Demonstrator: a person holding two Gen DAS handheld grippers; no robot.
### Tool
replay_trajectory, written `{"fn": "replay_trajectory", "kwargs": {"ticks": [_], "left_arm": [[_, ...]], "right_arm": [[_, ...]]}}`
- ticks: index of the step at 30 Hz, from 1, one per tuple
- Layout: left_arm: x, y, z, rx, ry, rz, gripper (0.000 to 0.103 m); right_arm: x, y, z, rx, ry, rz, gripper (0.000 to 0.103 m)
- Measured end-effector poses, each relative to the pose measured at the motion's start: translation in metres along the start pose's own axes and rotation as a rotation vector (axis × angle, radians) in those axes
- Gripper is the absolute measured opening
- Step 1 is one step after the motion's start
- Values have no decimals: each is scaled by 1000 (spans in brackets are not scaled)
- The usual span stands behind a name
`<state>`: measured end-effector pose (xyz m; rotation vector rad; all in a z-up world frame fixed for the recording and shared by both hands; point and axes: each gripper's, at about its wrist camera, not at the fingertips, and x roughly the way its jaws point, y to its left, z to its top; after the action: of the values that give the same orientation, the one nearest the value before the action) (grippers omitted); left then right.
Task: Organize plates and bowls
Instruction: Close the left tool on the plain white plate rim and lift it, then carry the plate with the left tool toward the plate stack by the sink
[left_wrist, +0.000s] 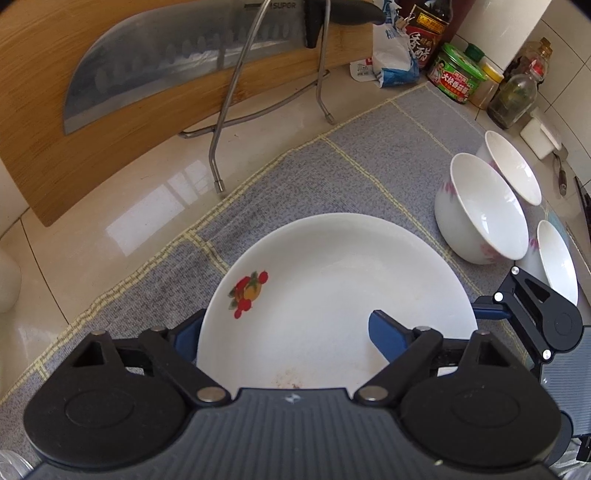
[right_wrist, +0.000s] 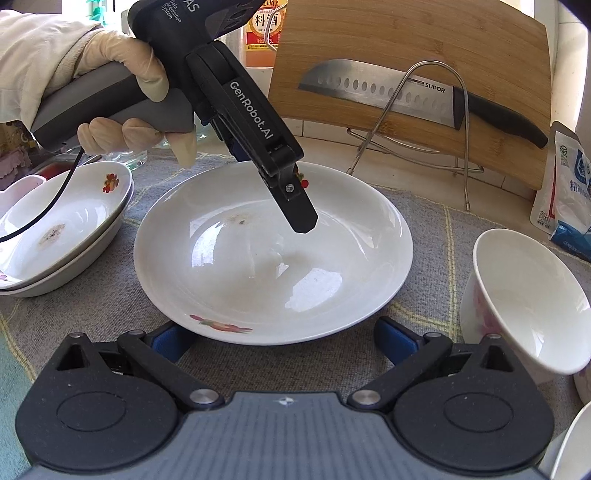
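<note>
**Grabbing the Big Plate**

On the grey mat (left_wrist: 369, 166) on the desk sat a big white plate (right_wrist: 273, 258) with little fruit pictures on it. The left gripper (left_wrist: 284, 338) reached down over the plate's edge. One blue finger (left_wrist: 386, 334) was inside the plate and the other was outside, under the rim. I could not tell if the jaws were pinching the rim yet. The right gripper (right_wrist: 279, 347) waited just beside the plate's near edge, with its jaws wide apart and nothing in them.

Two more plates (right_wrist: 59, 236) were stacked to one side. Three bowls (left_wrist: 480, 210) stood together on the other side.

To do this step well, the left jaws should squeeze the rim firmly, because the plate looked smooth and slippery. Then the plate should go up slowly and stay flat. It probably belonged on the stack. The right gripper could help hold the other edge so the plate would not tip.
</note>
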<state>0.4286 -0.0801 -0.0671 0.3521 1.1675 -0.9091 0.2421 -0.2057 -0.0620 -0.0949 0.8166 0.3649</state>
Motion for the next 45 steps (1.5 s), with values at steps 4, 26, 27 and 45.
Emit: {"fn": "replay_trajectory", "kwargs": {"ticks": [4,26,27,45], "left_arm": [[1,0,2,3,5,-8,89],[0,-1,3,60,57,-26,89],[-1,-1,2,59,56,-26,89],[-49,-18,-26,21,-31,-12,89]], "right_arm": [[1,1,2,-12,-4,14,103],[-2,5,12,-4,15,43,103],[-3,5,12,-3,14,45,103],[-45,17,25,-66,1,80,103]]}}
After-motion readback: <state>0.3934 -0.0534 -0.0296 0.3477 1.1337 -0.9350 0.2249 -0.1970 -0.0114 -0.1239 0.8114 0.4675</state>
